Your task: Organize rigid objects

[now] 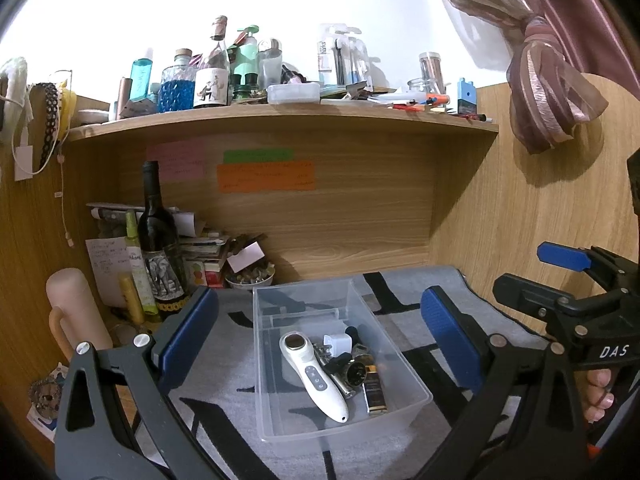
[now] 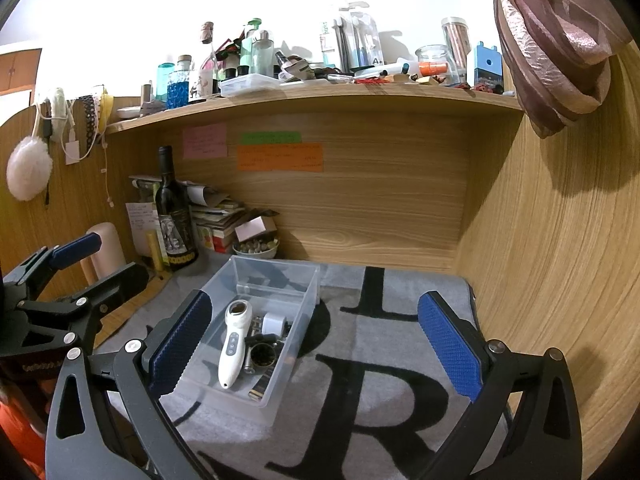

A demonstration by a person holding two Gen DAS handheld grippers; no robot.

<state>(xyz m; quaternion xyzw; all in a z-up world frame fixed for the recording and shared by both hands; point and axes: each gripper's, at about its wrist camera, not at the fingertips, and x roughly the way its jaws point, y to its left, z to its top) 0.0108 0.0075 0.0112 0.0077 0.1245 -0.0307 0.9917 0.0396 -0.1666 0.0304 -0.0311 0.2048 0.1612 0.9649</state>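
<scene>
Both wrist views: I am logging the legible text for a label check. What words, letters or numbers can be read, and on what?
"DAS": white letters on the right hand-held gripper's black body, seen from the left wrist view.
"R" and "L": large black letters on the grey mat.
"A+": on a blister pack on the shelf.
Pink note, green note, orange note: handwriting too small to read.
Wine bottle label: an elephant picture, no legible text.

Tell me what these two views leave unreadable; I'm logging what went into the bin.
- Small dark items in the clear bin, left wrist view: overlapped by the white handheld device; individual pieces unclear.
- Same pile, right wrist view: partly behind the right gripper's finger.
- Sticky notes: writing too small.
- Mat lettering: cut off by the frame.
</scene>
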